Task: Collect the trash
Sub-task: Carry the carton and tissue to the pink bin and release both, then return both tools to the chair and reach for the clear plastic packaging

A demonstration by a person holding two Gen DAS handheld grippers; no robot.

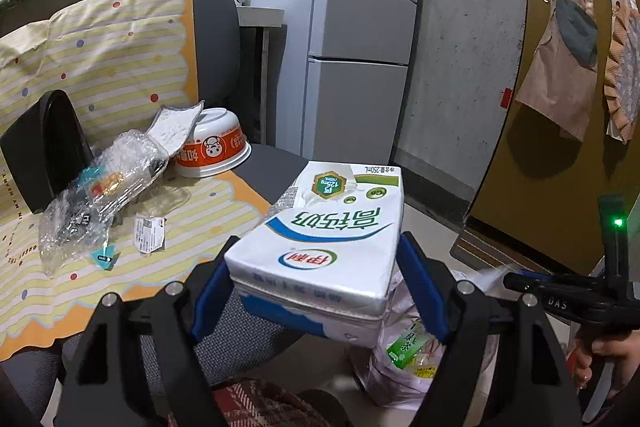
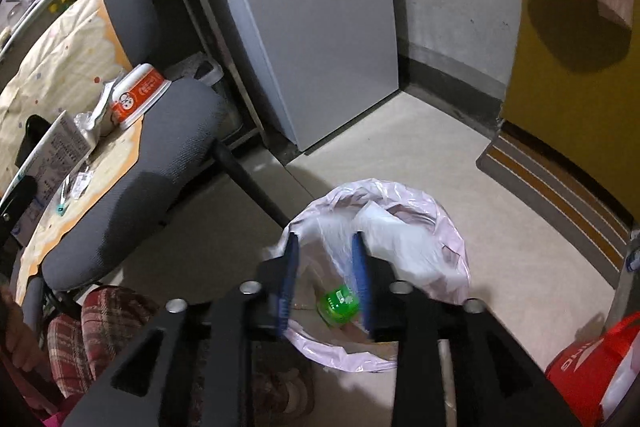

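The left gripper has its blue-padded fingers clamped on the sides of a white, blue and green cardboard milk carton, held lengthwise and lifted off the seat, above the edge of a pale pink plastic trash bag on the floor. In the right wrist view, the right gripper hangs over the same bag's open mouth with its blue fingers apart and nothing clamped between them; a thin clear plastic film shows blurred in the gap, and whether it touches the pads cannot be told. A green-labelled plastic bottle lies inside the bag.

Farther off, on the yellow striped cloth covering the grey office chair, lie a crumpled clear plastic wrapper, a small white paper label and an overturned orange and white instant-noodle bowl. Behind stands a grey refrigerator.
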